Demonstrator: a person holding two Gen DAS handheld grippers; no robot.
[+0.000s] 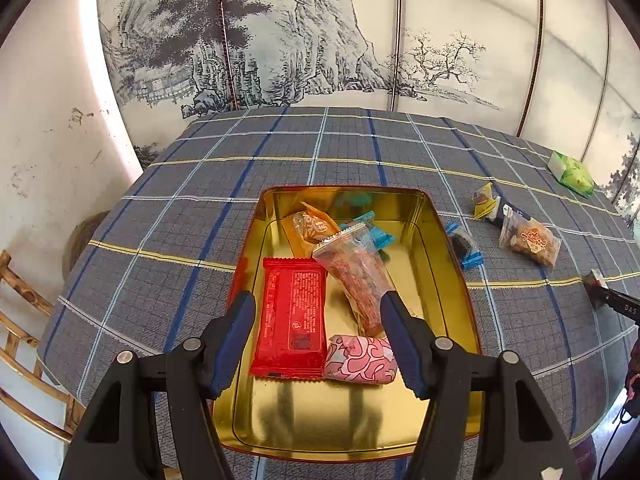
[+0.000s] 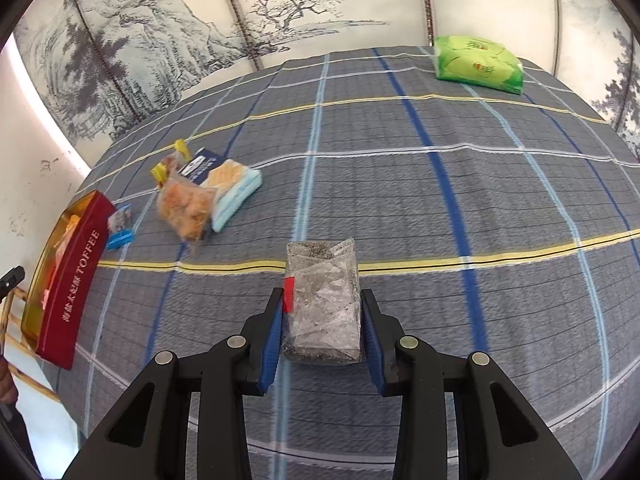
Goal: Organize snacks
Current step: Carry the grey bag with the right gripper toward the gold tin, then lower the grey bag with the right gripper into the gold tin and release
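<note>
This looks like a home, most likely a dining or sitting room. A table under a checked grey-blue cloth [image 1: 280, 168] fills the middle of both views. Behind it, from ten to two o'clock, stands a folding screen [image 1: 280, 32] painted with ink mountains and bare trees. At nine o'clock is a scuffed white wall [image 1: 52, 140], and at eight o'clock a bamboo chair [image 1: 24, 320]. A green pack of tissues [image 2: 480, 64] lies at one o'clock on the cloth.

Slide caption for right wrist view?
Right gripper clamps a clear crinkly snack packet above the blue-grey plaid tablecloth.
</note>
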